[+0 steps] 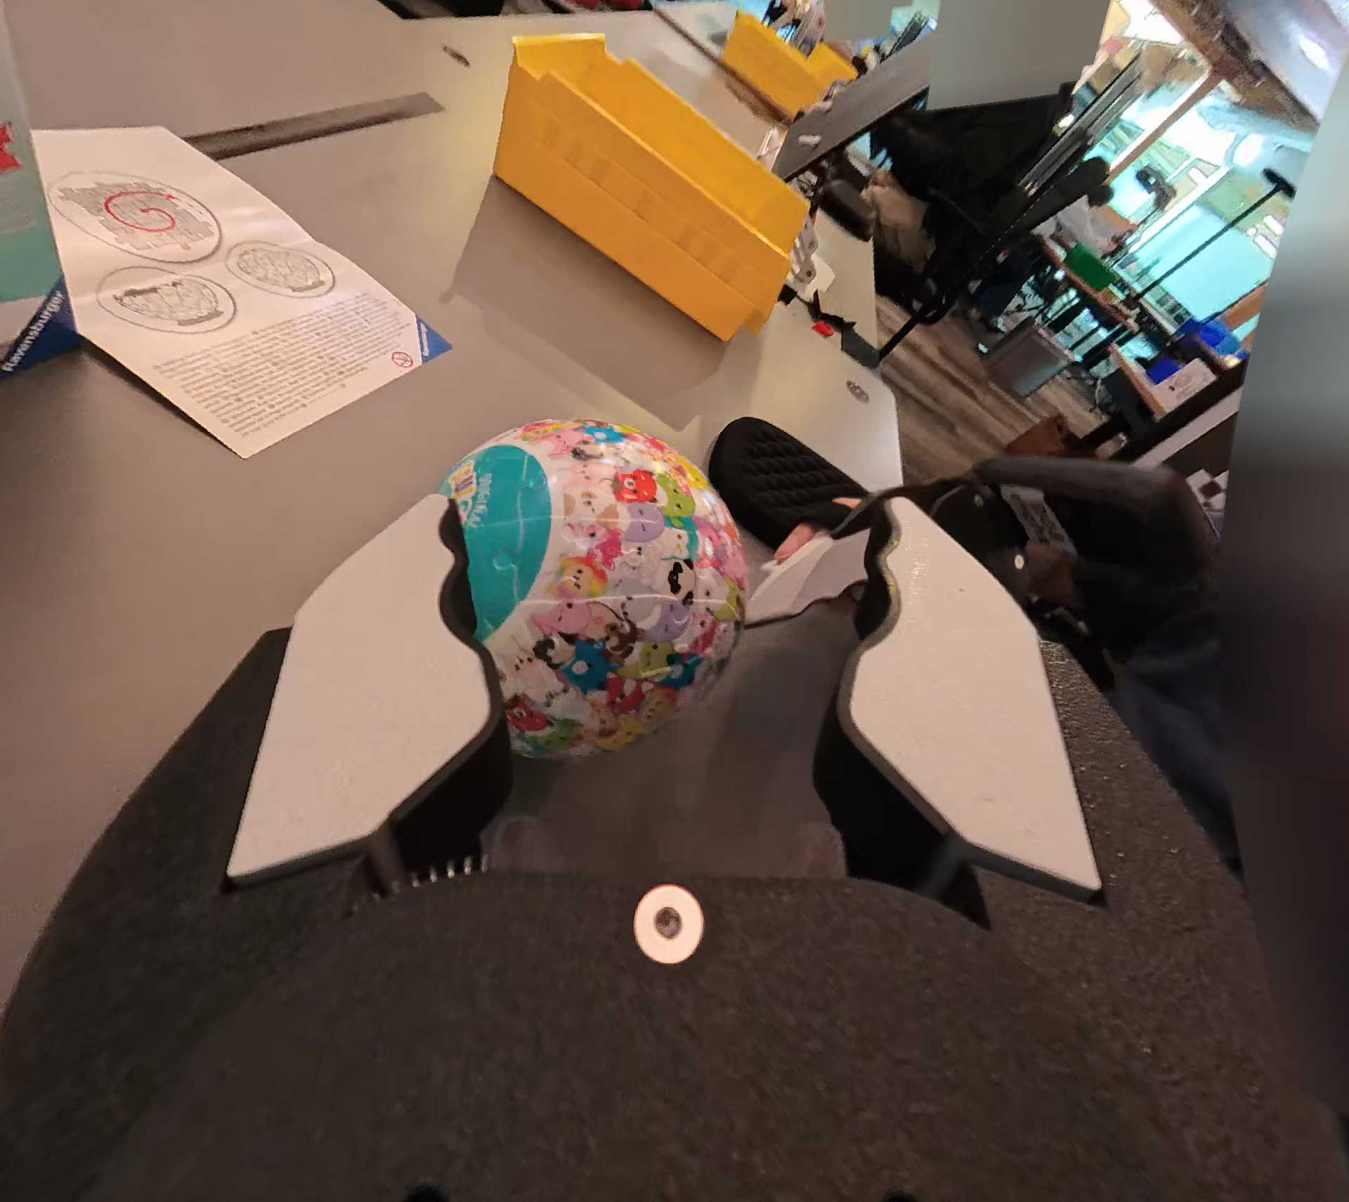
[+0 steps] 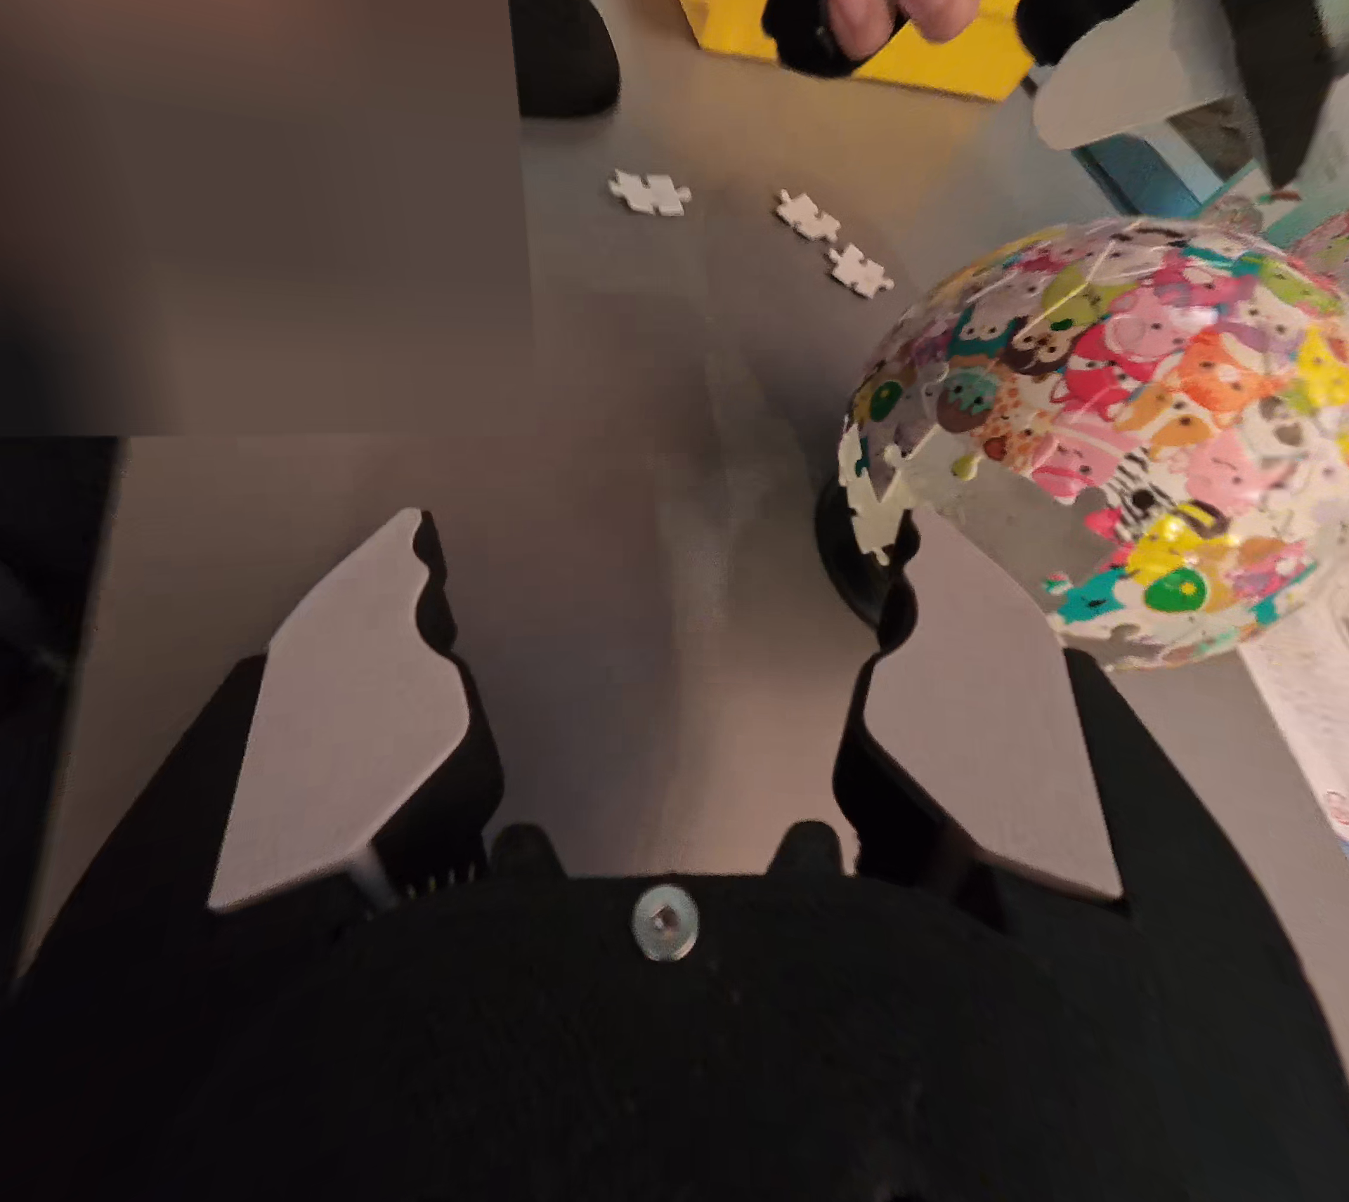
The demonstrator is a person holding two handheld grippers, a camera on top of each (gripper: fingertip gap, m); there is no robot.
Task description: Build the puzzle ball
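Observation:
The puzzle ball [image 1: 606,583], covered in colourful cartoon figures with a teal patch, sits between the fingers of my left gripper [image 1: 660,506]. It lies against the left finger, with a gap to the right finger, so the gripper is open. In the right wrist view the ball [image 2: 1139,408] shows a jagged hole in its shell at the lower left and rests on a black stand [image 2: 847,561]. My right gripper [image 2: 666,521] is open and empty, just left of the ball. Three loose white pieces [image 2: 650,192] [image 2: 806,214] [image 2: 861,271] lie on the table beyond it.
A yellow bin [image 1: 642,181] stands behind the ball. A white instruction sheet [image 1: 219,291] and the puzzle box [image 1: 22,218] lie at the left. A black padded object [image 1: 781,481] sits to the right of the ball. The table edge [image 1: 894,437] runs on the right.

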